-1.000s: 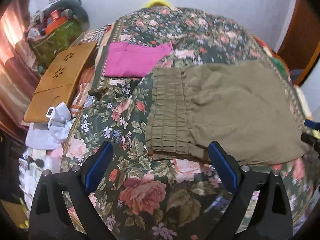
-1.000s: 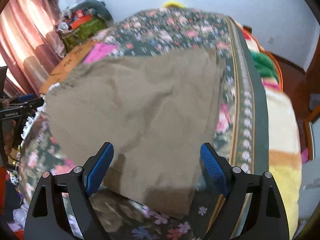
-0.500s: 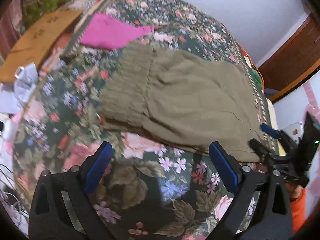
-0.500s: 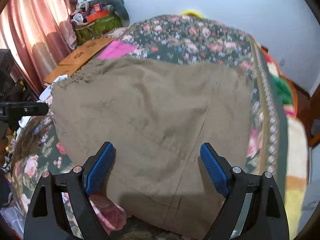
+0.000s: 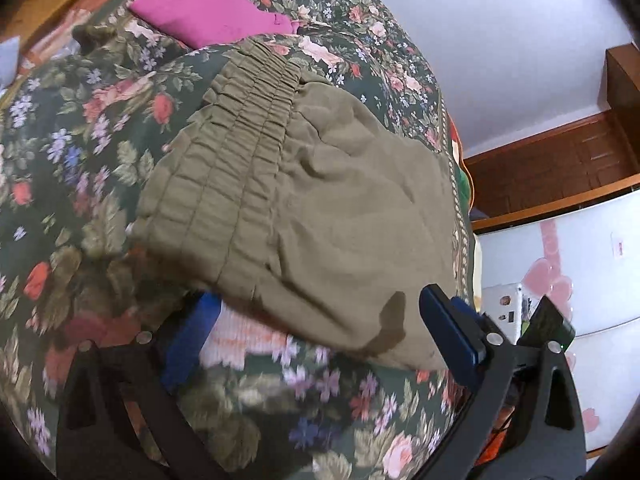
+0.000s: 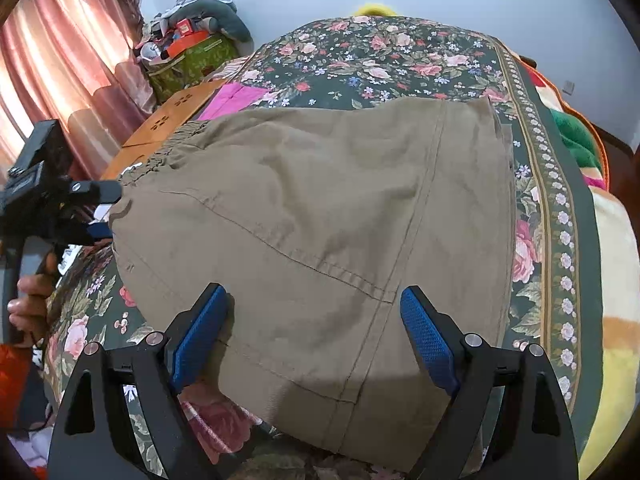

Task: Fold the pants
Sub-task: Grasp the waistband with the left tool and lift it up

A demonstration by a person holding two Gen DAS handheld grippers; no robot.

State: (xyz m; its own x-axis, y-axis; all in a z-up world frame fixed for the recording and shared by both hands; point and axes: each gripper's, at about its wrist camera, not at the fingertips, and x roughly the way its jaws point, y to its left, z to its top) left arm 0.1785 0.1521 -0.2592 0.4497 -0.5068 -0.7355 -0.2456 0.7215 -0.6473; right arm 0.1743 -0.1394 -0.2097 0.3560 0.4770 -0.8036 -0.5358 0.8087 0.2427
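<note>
The olive pants (image 6: 320, 220) lie folded flat on the floral bedspread (image 6: 380, 52) of a bed, their long axis running from the gathered elastic waistband (image 5: 240, 136), ahead and left of the left gripper (image 5: 320, 320), across to the hemmed leg ends beneath the right gripper (image 6: 316, 328).

The left gripper's fingers (image 5: 448, 328) are spread wide, straddling the near edge of the cloth without pinching it; the left one is motion-blurred. The right gripper's fingers (image 6: 428, 336) are likewise spread, hovering over the leg seam and gripping nothing.

Only the left wrist view shows the waistband's ruching and a white cabinet (image 5: 580, 264) with pink hearts. Only the right wrist view shows pink curtains (image 6: 68, 68), a wooden board (image 6: 172, 120) and the person's hand (image 6: 28, 304) on the left gripper's handle. A magenta cloth (image 5: 204, 4) lies beyond the waistband. No writing is legible.
</note>
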